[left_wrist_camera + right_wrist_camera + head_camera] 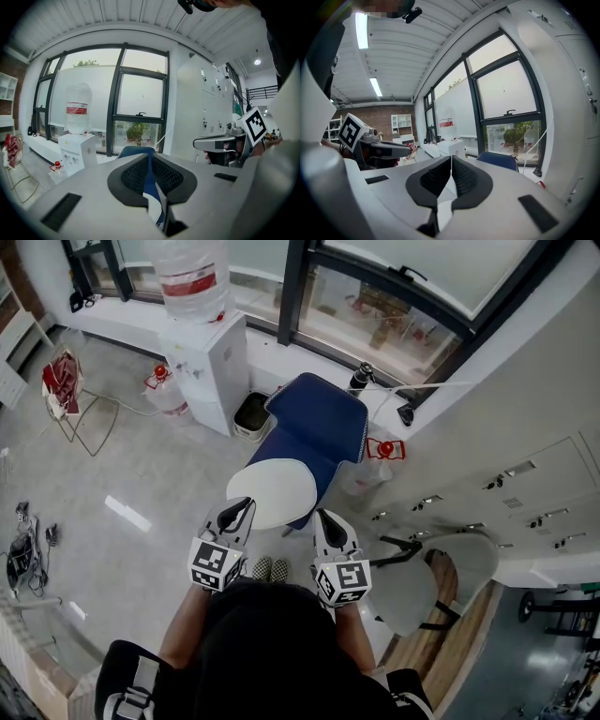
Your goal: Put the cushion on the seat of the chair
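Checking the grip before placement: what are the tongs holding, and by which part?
The white cushion, held by both: the left tongs pinch its near left edge and the right tongs its near right edge, over the blue chair.

Chair [319, 423] is standing just ahead of left gripper [242, 509] and right gripper [322, 518]. Water dispenser [211, 371] is standing ahead-left, bin [251, 416] sitting between them.
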The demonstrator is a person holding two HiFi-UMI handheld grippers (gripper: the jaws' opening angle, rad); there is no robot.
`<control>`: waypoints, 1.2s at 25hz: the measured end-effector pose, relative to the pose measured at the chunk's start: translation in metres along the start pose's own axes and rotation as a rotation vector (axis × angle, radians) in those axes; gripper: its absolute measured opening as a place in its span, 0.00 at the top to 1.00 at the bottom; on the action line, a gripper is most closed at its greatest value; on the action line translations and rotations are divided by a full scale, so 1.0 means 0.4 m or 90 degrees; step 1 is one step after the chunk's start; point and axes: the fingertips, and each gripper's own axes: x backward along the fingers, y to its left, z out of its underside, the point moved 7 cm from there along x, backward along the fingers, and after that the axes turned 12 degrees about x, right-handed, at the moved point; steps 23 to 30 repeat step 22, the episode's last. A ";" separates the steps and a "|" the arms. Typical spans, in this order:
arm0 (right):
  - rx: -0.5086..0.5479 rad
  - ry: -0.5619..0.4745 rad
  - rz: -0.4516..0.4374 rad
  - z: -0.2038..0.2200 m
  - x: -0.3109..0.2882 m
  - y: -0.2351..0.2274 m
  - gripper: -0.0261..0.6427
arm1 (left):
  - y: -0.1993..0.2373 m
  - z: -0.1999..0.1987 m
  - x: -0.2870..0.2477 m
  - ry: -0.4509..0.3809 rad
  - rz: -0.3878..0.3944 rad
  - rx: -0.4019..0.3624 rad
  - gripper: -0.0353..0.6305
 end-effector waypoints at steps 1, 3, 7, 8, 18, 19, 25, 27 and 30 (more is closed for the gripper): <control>-0.001 0.001 -0.001 0.001 -0.001 0.000 0.91 | 0.001 0.002 0.000 0.001 0.000 0.001 0.89; -0.002 0.002 -0.001 0.004 -0.001 -0.001 0.91 | 0.002 0.009 0.000 0.005 -0.003 0.002 0.89; -0.003 0.003 -0.001 0.004 -0.002 -0.007 0.91 | -0.001 0.006 -0.004 0.005 -0.003 0.001 0.89; -0.004 0.003 -0.002 0.003 -0.002 -0.007 0.91 | -0.002 0.005 -0.003 0.005 -0.002 0.001 0.89; -0.002 0.004 -0.004 0.010 -0.001 -0.007 0.91 | -0.002 0.011 -0.006 0.002 -0.007 -0.001 0.89; -0.002 0.004 -0.004 0.009 -0.002 -0.007 0.91 | -0.001 0.011 -0.006 0.001 -0.007 -0.001 0.89; -0.002 0.003 -0.003 0.007 -0.004 -0.006 0.91 | 0.001 0.010 -0.006 0.002 -0.006 -0.001 0.89; -0.002 0.003 -0.003 0.007 -0.004 -0.006 0.91 | 0.001 0.010 -0.006 0.002 -0.006 -0.001 0.89; -0.002 0.003 -0.003 0.007 -0.004 -0.006 0.91 | 0.001 0.010 -0.006 0.002 -0.006 -0.001 0.89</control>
